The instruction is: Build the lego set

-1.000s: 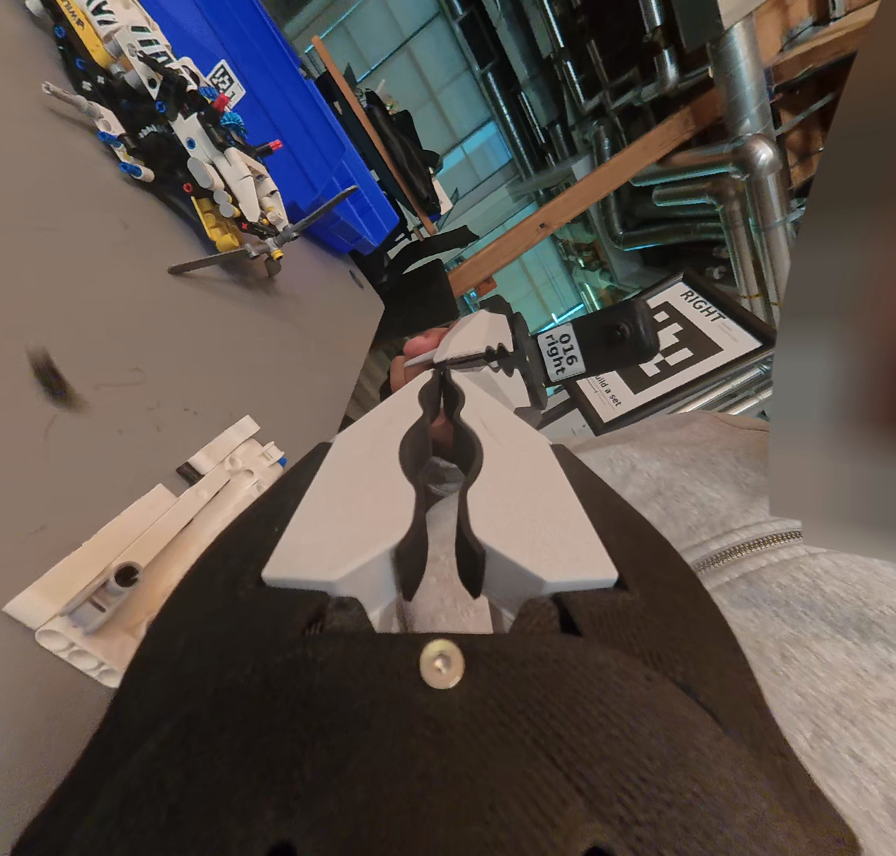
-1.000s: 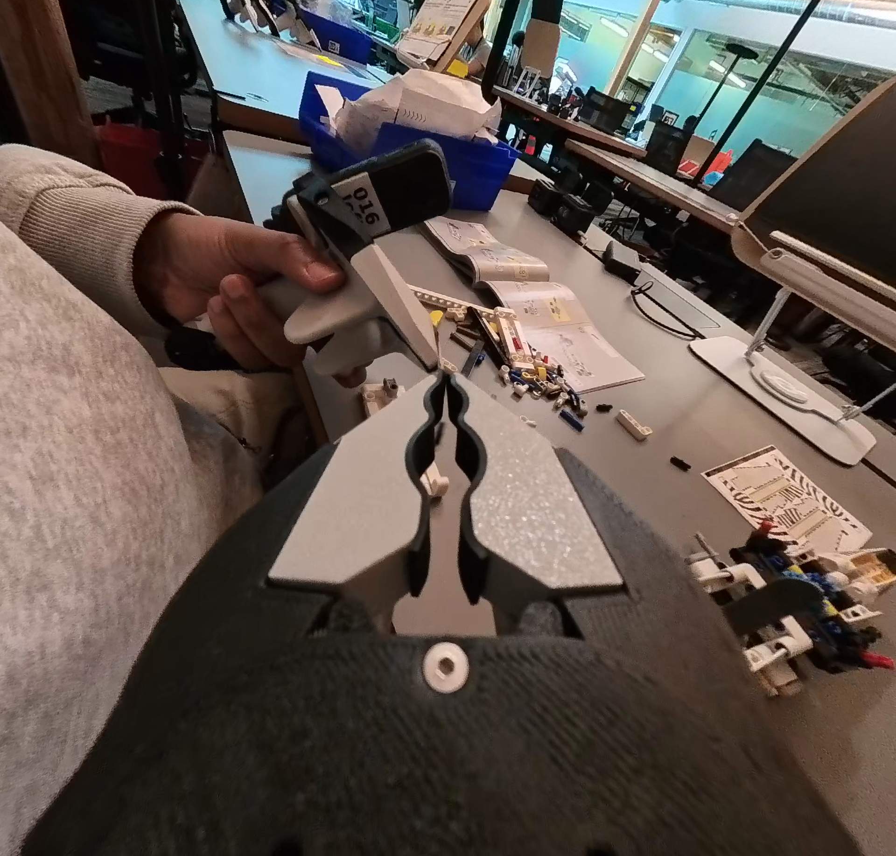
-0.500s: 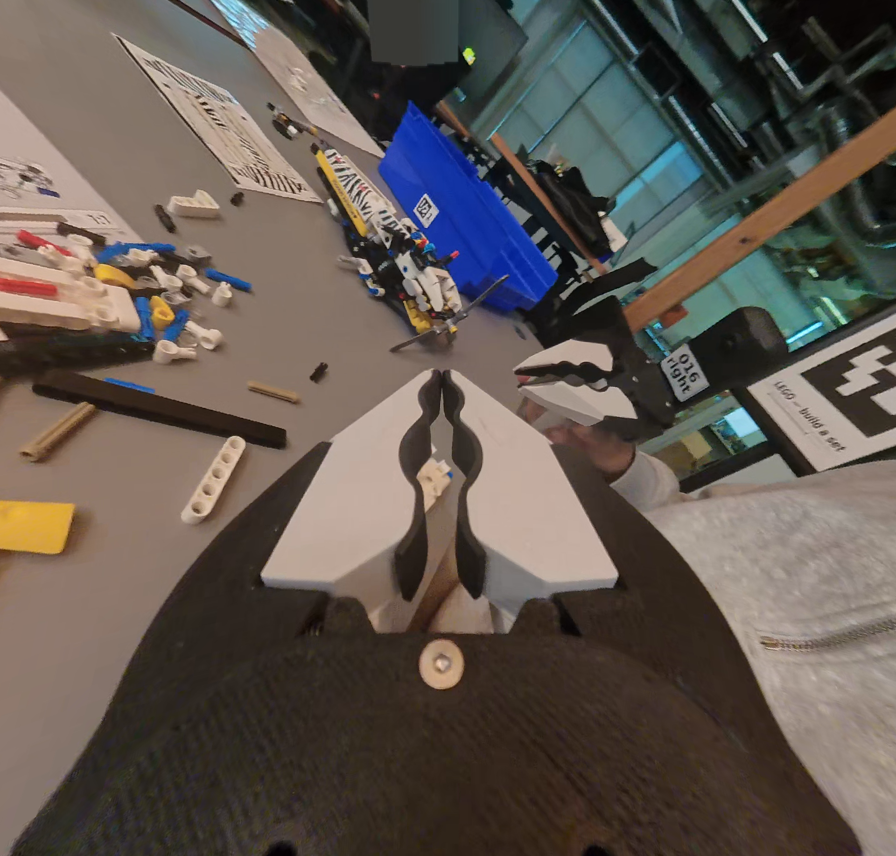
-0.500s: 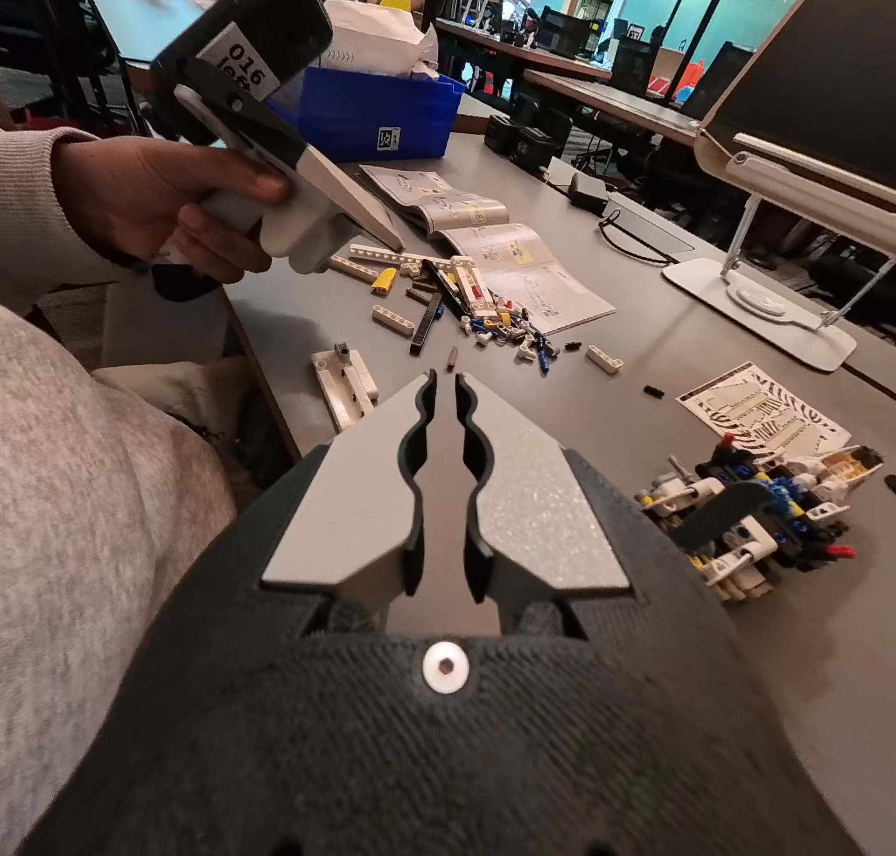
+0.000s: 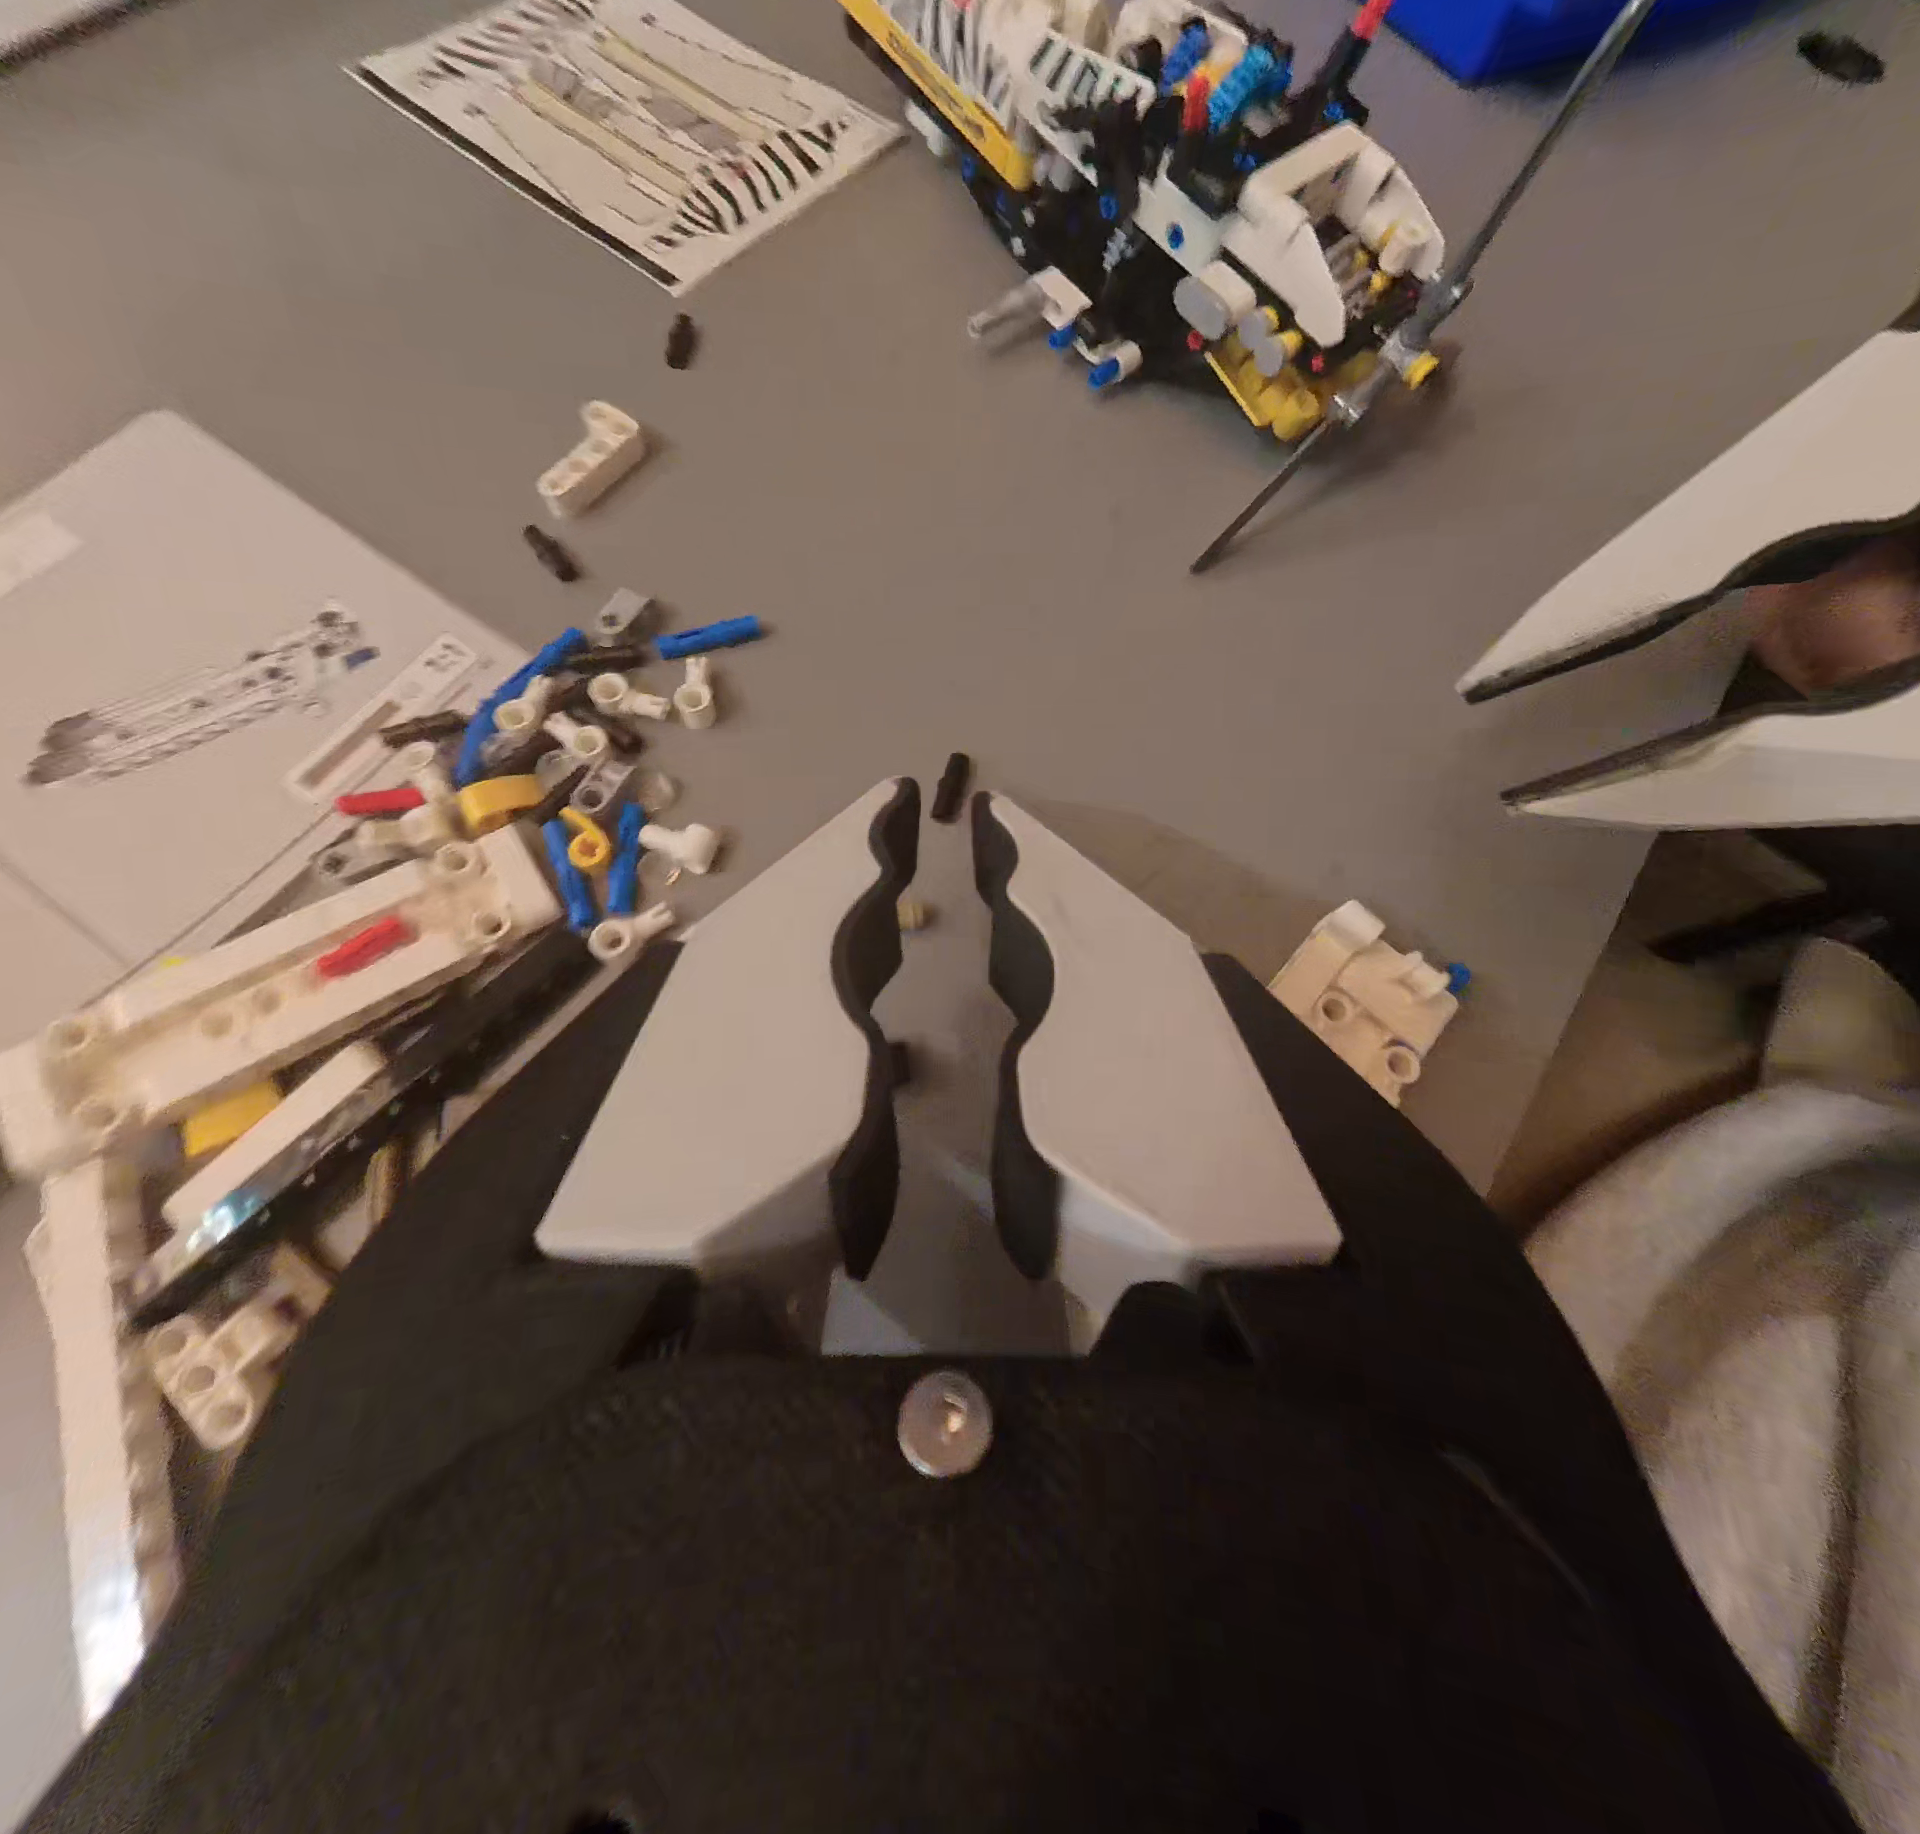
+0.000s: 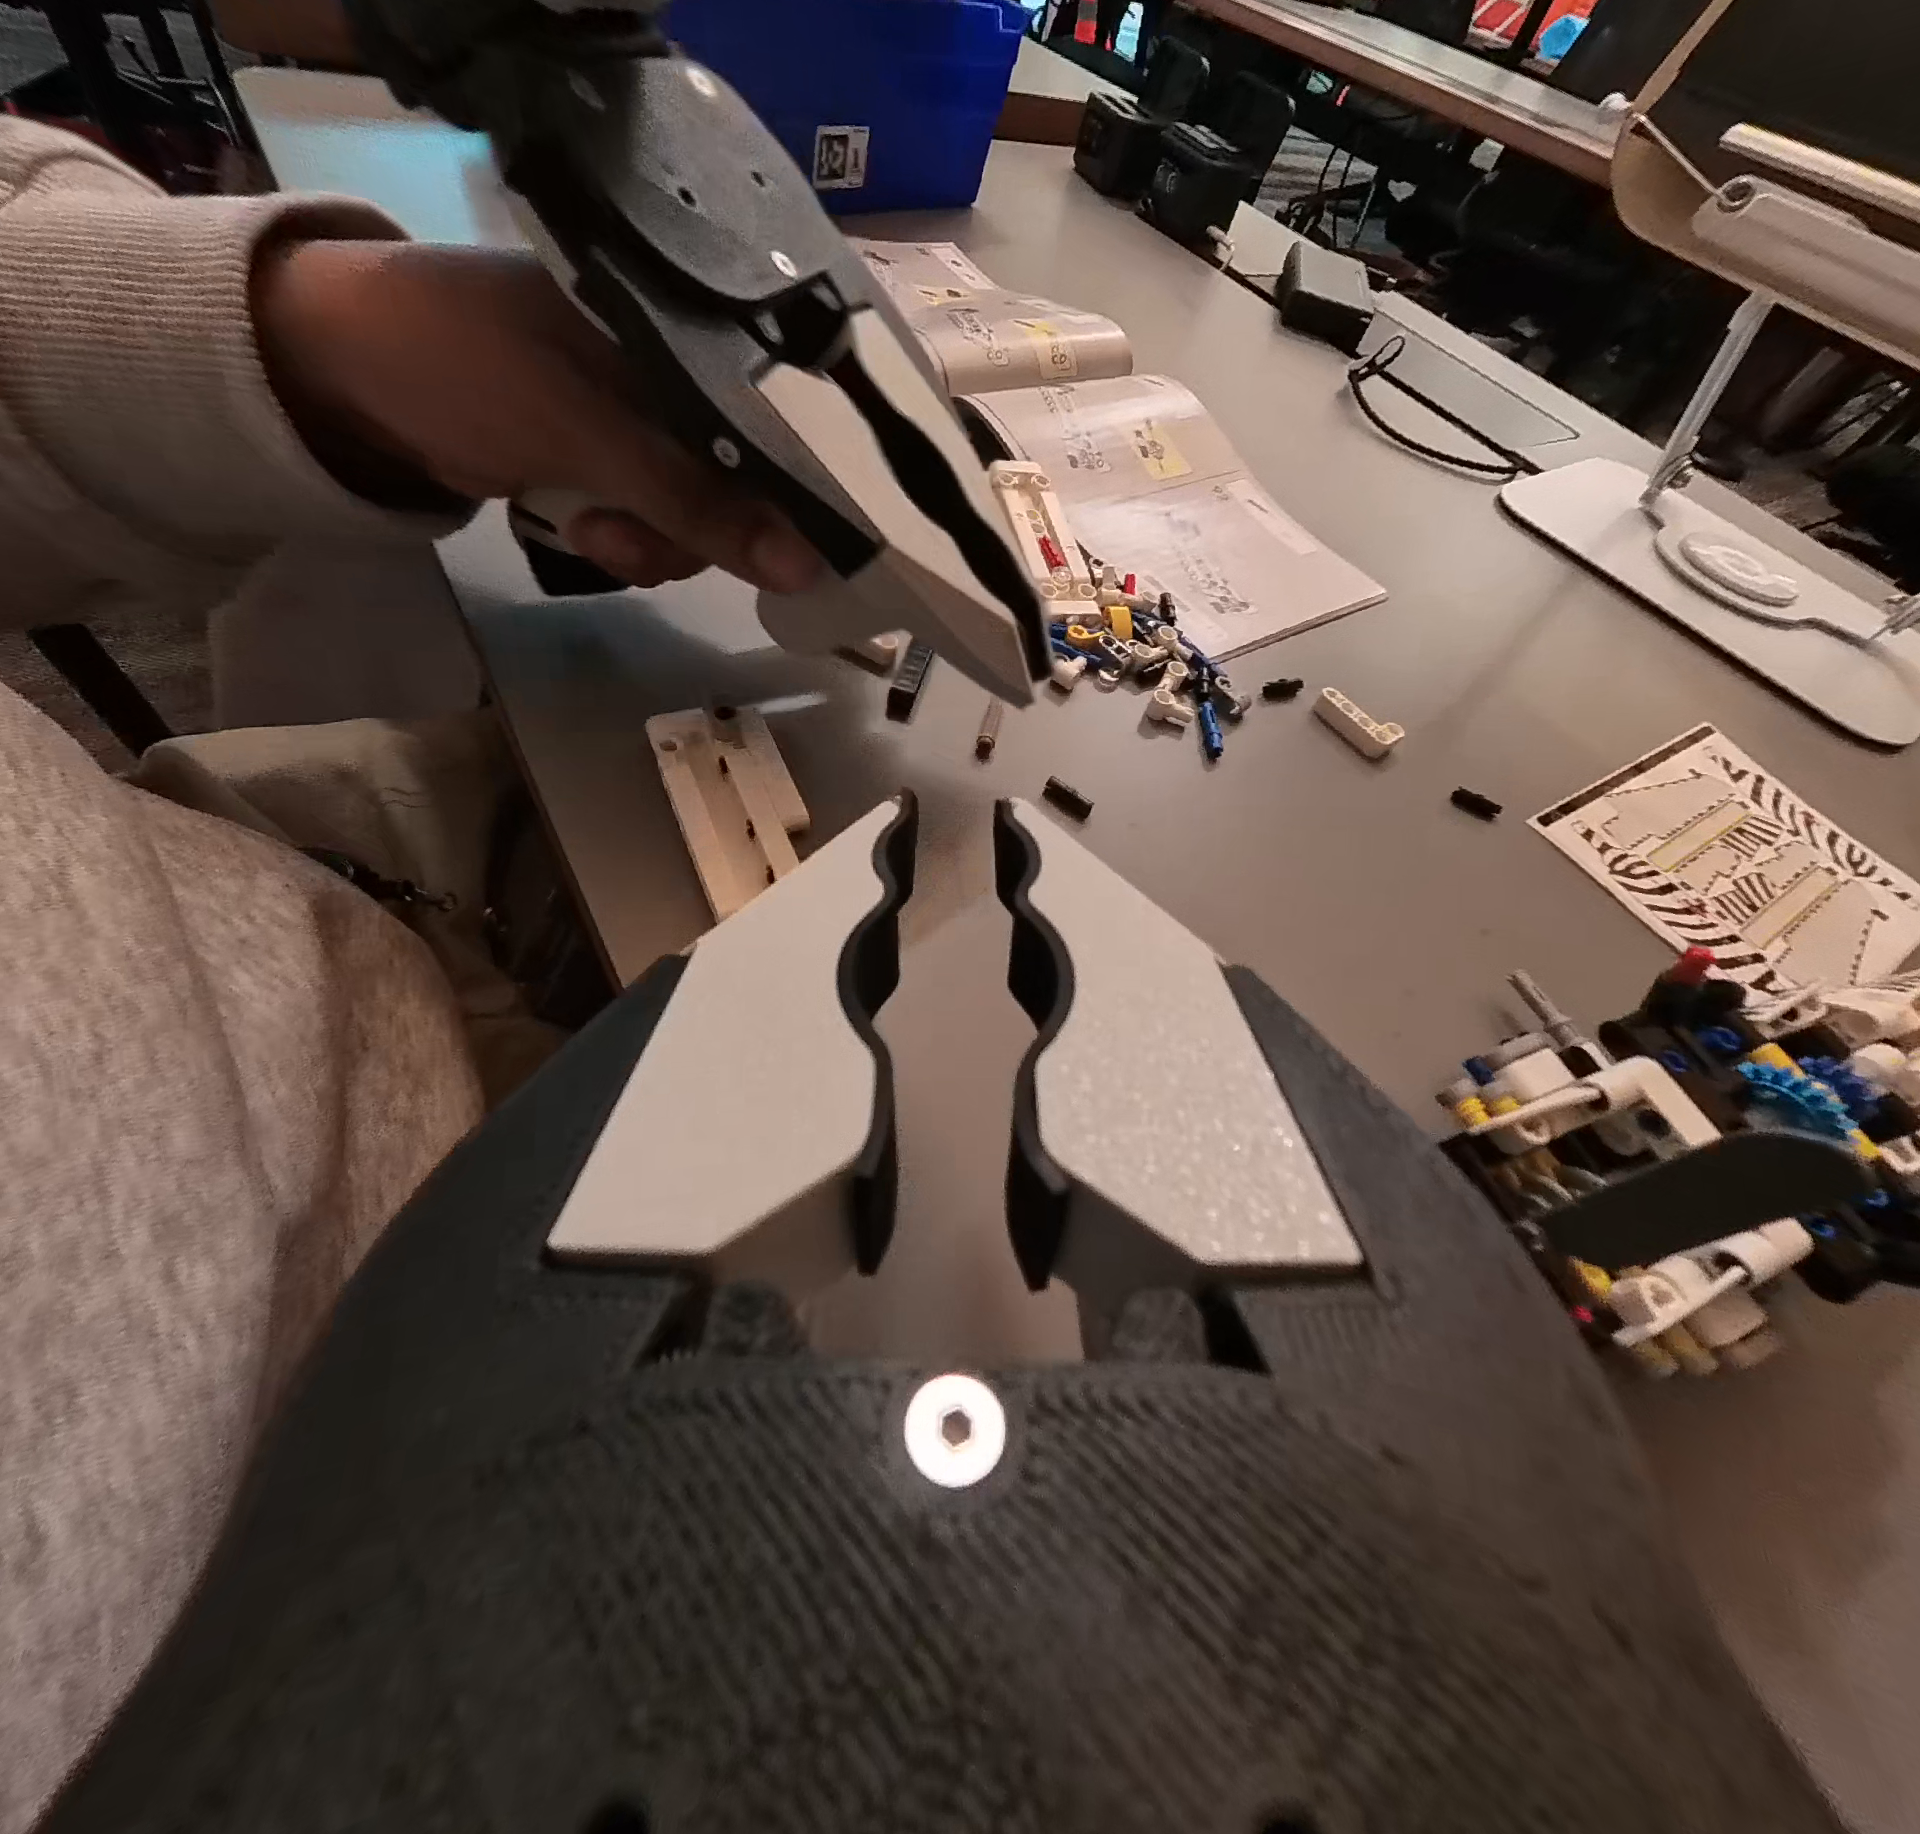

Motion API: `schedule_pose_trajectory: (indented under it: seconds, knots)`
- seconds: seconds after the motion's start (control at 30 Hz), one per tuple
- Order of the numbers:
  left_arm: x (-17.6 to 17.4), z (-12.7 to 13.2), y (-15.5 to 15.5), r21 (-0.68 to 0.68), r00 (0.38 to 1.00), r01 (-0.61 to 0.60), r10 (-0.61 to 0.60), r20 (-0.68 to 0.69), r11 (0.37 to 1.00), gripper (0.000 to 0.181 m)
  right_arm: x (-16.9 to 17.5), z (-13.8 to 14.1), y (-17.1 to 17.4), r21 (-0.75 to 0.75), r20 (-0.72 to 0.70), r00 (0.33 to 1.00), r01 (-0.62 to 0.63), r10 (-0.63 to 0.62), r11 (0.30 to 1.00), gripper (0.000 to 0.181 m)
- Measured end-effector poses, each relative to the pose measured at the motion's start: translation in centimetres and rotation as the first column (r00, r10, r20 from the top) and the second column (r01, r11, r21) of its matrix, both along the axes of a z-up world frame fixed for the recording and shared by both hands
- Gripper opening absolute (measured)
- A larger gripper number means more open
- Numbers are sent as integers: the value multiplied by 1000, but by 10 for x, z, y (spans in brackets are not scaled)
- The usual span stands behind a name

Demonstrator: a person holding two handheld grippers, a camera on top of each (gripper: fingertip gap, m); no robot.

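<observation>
My left gripper (image 5: 945, 805) is slightly open and empty, tilted down over the grey table (image 5: 935, 558). A small black pin (image 5: 949, 785) lies on the table just past its fingertips. My right gripper (image 6: 953, 810) is open and empty, low over the table's near edge; it also shows in the left wrist view (image 5: 1486, 745). The left gripper (image 6: 1031, 667) shows in the right wrist view above a pile of loose parts (image 6: 1143, 641). The partly built zebra-striped plane model (image 5: 1174, 184) stands at the far right, also seen by the right wrist (image 6: 1714, 1140).
A white sub-assembly (image 5: 1361, 995) lies at the table's near edge. Loose pieces (image 5: 561, 776) and long white beams (image 5: 260, 1005) lie left, on an open instruction booklet (image 5: 156, 662). A sticker sheet (image 5: 623, 111), a white L-beam (image 5: 592, 444), a blue bin (image 6: 873, 80) and a lamp base (image 6: 1704, 548) lie farther off. The tips of one gripper are about 9 centimeters away from the tips of the other.
My left gripper swung from pointing off the table to pointing down at it, and its jaws parted a little. My right gripper's jaws opened wider.
</observation>
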State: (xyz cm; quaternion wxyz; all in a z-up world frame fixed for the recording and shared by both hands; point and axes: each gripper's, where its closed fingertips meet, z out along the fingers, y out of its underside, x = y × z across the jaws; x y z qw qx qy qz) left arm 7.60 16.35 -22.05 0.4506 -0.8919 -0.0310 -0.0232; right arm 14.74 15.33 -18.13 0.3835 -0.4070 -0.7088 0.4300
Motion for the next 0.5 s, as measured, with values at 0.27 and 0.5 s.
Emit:
schedule_pose_trajectory:
  seconds: [0.27,0.5]
  knots:
    - [-3,-25,10,-139,1000,24,-23,5,990,3,5,-5,12,-33,11,1000,28,-27,999,13]
    - [12,-14,11,-85,992,116,-111,60,990,0,0,-3,20,-26,16,1000,20,-20,999,14]
